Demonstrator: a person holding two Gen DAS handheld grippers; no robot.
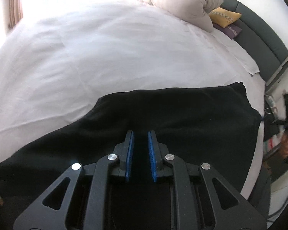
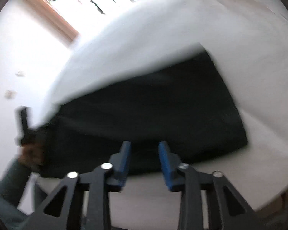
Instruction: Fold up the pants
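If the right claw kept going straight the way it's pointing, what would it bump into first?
Most likely the black pants lying on the white bed. The right claw points down at their near edge with nothing showing in between, though the picture is blurry, so how far off they are is hard to tell.

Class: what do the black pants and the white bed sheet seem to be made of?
Black pants: soft matte fabric, perhaps knit or fleece; they show no sheen and drape limply.
White bed sheet: thin woven cloth, probably cotton, with fine creases and a dull surface.
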